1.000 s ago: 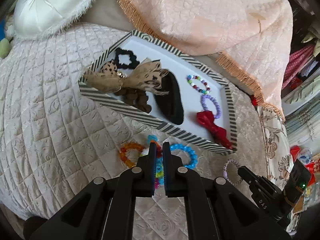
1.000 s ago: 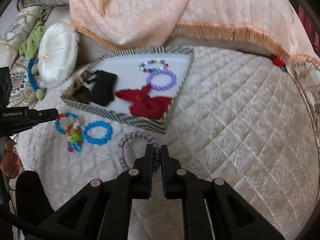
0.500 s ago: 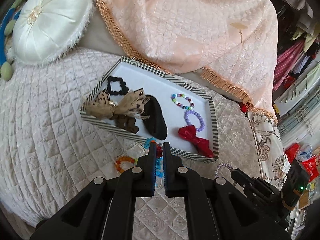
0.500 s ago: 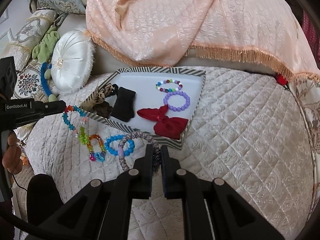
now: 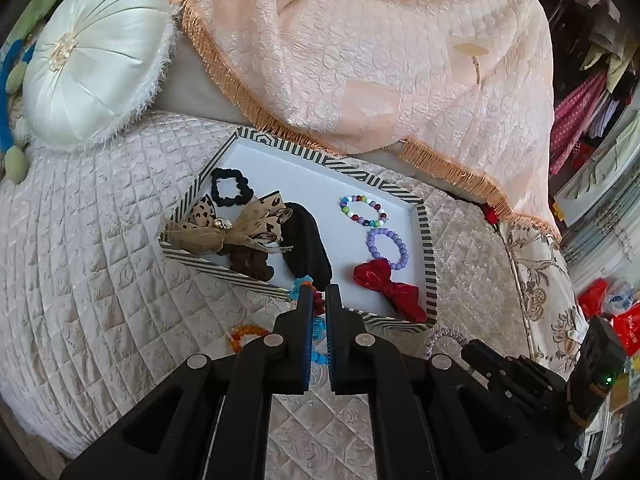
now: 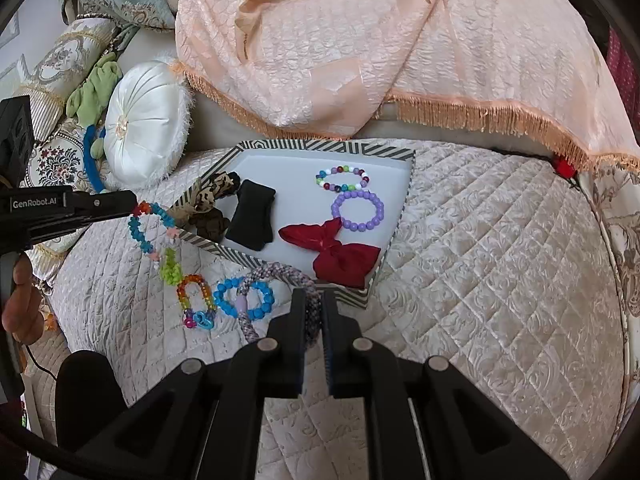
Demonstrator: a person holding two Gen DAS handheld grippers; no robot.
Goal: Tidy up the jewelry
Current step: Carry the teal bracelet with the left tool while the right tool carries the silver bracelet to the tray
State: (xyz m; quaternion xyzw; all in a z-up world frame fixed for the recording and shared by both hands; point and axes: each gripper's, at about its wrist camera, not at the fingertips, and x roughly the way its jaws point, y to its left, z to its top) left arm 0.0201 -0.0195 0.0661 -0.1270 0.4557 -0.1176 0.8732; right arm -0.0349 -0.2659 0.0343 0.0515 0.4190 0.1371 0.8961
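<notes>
Both bracelets lifted, near tray rim (image 6: 276,258).

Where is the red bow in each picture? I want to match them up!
Left wrist view: the red bow lies in the tray's near right corner, just right of the left gripper.
Right wrist view: the red bow lies in the tray's near corner, just above the right gripper.
Shared landmark: the purple bead bracelet, lying just beyond the bow in both.

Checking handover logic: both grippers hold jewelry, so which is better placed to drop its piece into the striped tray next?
Probably right: the right gripper grips the braided bracelet beside the tray's near corner; the left gripper's beaded strand dangles outside.
</notes>
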